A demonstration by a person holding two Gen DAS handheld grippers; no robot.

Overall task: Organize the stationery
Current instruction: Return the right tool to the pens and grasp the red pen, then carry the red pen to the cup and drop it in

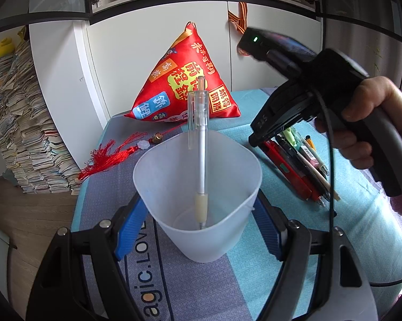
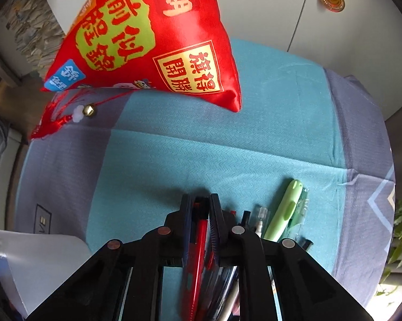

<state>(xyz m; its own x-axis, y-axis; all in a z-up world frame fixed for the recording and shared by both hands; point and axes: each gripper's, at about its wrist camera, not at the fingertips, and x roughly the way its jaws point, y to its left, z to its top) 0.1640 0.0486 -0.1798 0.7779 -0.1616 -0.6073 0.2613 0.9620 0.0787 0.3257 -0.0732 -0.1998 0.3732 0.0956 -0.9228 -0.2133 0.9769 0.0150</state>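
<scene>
Tablecloth (image 1: 147, 281) lettering apparently reads "agic.LOVE" beside cup (image 1: 198, 187).

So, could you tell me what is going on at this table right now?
A person is sorting pens into a translucent white plastic cup, which the left gripper clamps between its blue jaws. One white pen with a clear cap already stands inside. The right gripper has its jaws closed around a red pen in the loose pile of pens on the teal cloth. A red pyramid-shaped cushion sits behind.
</scene>
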